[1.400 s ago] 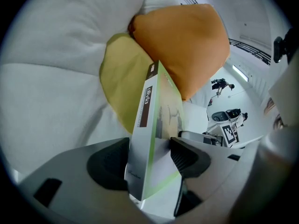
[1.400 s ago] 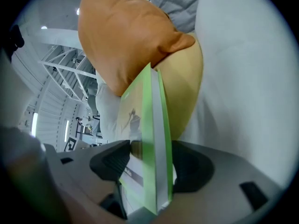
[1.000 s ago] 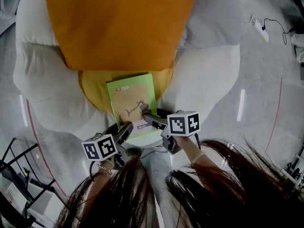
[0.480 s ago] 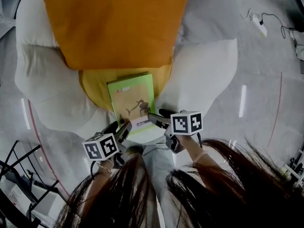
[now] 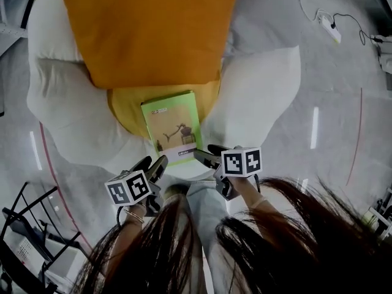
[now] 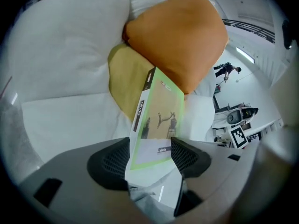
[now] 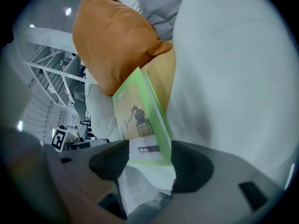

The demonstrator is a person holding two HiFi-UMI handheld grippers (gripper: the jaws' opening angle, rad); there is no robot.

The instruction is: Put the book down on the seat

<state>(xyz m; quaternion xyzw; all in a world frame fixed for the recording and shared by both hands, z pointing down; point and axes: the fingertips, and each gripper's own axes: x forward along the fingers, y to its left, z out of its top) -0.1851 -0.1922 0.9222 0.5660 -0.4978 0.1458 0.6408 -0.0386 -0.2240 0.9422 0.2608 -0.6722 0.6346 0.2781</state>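
green book point(image 5: 173, 127) lies flat on yellow seat point(image 5: 125, 106).

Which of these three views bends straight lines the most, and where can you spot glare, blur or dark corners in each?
Head view: dim, with bright glare streaks on the floor and hair filling the bottom edge. Left gripper view: strong fisheye bending, black corners, book fairly sharp. Right gripper view: same bending and dark corners; white armrest washed out, nearly featureless.

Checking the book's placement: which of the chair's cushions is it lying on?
The mustard-yellow seat cushion, lying flat under the green book. The big orange pillow stands behind it, and white padding flanks it.
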